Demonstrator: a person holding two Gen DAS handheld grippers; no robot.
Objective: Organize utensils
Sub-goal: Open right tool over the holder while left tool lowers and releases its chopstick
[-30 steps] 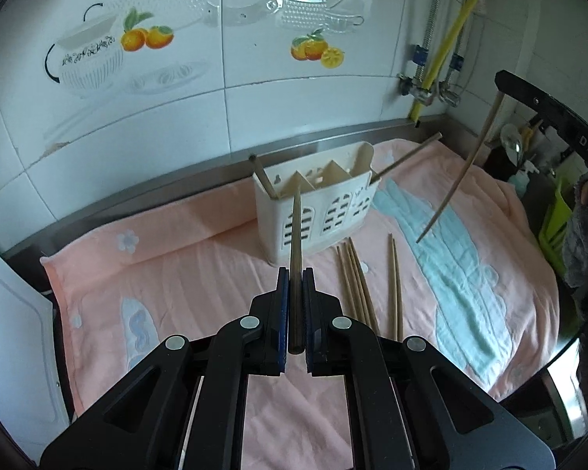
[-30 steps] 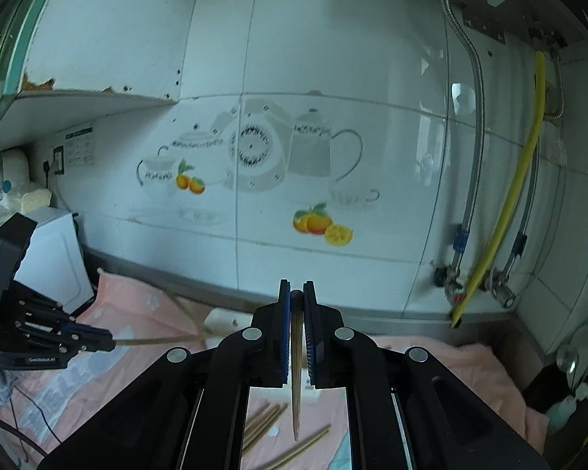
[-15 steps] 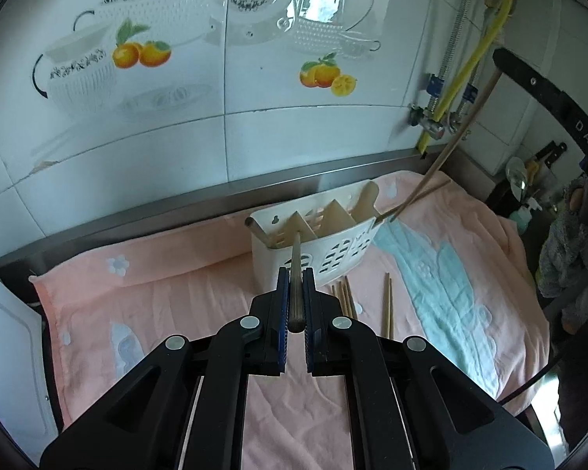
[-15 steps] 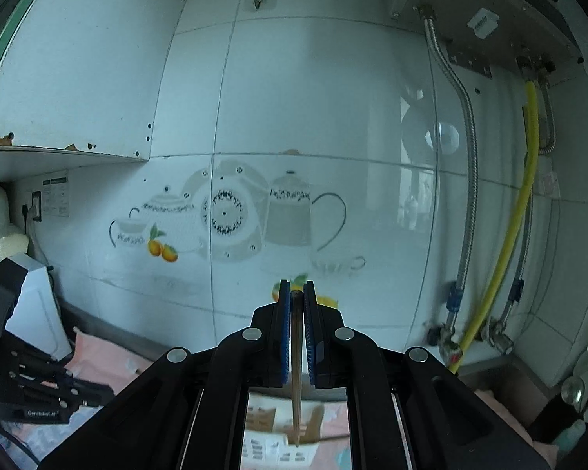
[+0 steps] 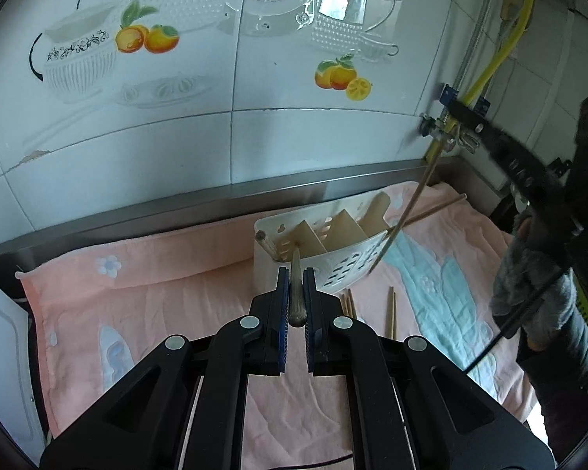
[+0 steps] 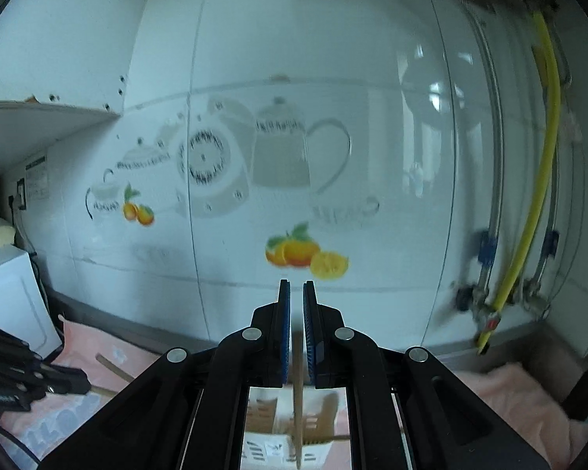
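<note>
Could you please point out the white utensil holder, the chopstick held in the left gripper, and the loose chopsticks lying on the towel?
Utensil holder [image 5: 347, 264], left wrist view, slotted front wall.
Held chopstick [image 5: 296, 293], left wrist view, shaft between the pads.
Loose chopsticks [image 5: 391, 313], left wrist view, mid-length of the right-hand pair.

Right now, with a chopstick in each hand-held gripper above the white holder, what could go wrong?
1. The right chopstick slants, with its tip by the outer front wall of the holder; it may slide down outside.
2. The left hand-held gripper holds its chopstick near the thick end, so the tip could swing and catch a divider.
3. A push on the rim may tip the light holder.
</note>
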